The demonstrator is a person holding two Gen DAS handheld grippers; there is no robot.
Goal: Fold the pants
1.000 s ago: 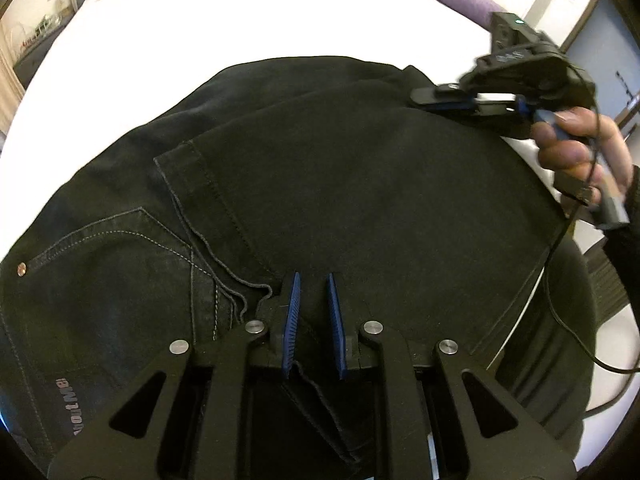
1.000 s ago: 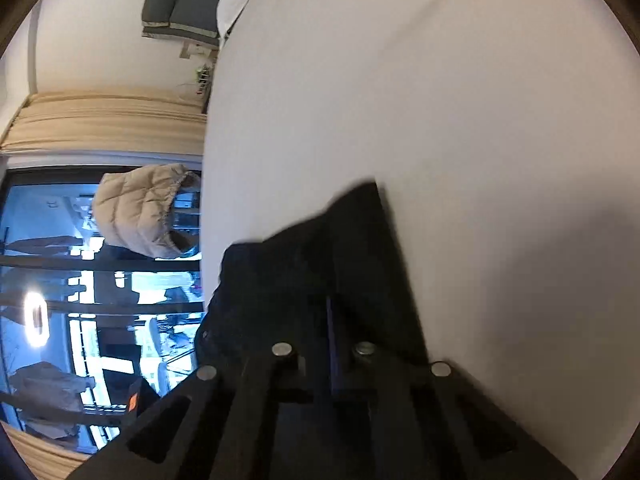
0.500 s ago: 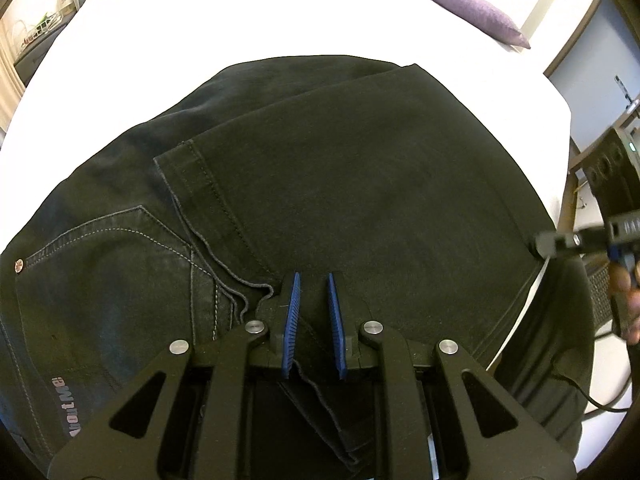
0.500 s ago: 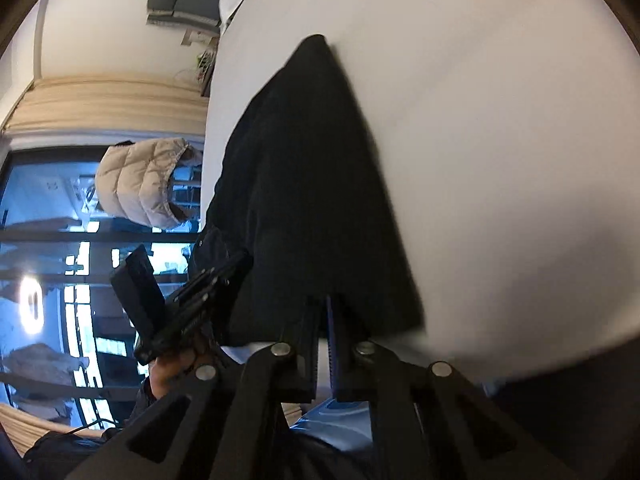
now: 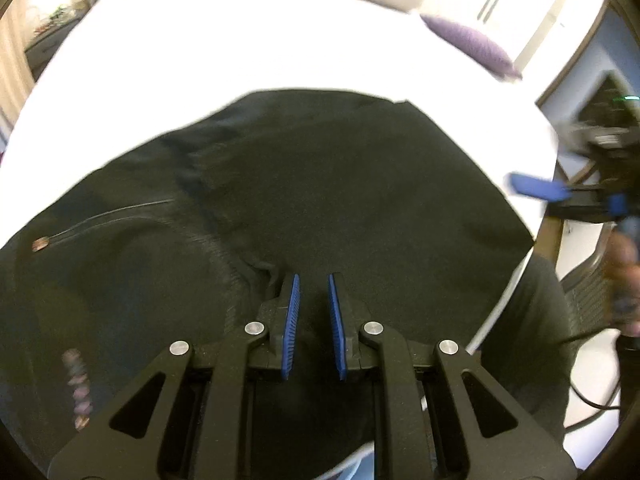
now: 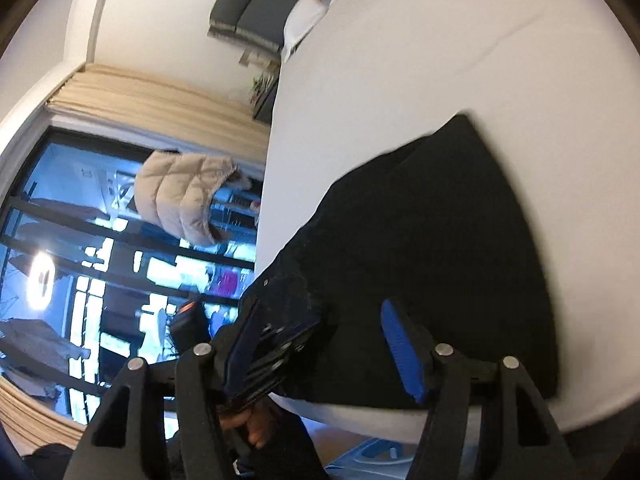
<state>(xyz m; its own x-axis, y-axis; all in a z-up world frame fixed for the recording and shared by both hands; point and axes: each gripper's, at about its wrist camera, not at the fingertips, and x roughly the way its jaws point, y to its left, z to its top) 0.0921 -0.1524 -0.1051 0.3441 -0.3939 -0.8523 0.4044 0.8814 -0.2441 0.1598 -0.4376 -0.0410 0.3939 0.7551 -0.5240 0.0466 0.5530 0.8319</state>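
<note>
The black denim pants (image 5: 320, 200) are lying on the white bed (image 5: 240, 52), folded over into one dark stack. Your left gripper (image 5: 313, 320) fingers are sitting narrowly apart over the fabric; whether they are pinching it I cannot tell. Your right gripper (image 6: 320, 344) fingers are opening, gripping nothing. Further folding is probably remaining.

From my left wrist view the pants (image 5: 320, 208) run off the bottom and left edges, and my own left gripper (image 5: 314, 308) hides the cloth beneath it, so I cannot tell whether its pads press on fabric. A small label (image 5: 78, 388) on the denim is smeared past reading. My right gripper (image 5: 560, 194) is a blur at the frame's edge (its jaws are opening). My left hand (image 6: 250, 428) is mostly hidden.
</note>
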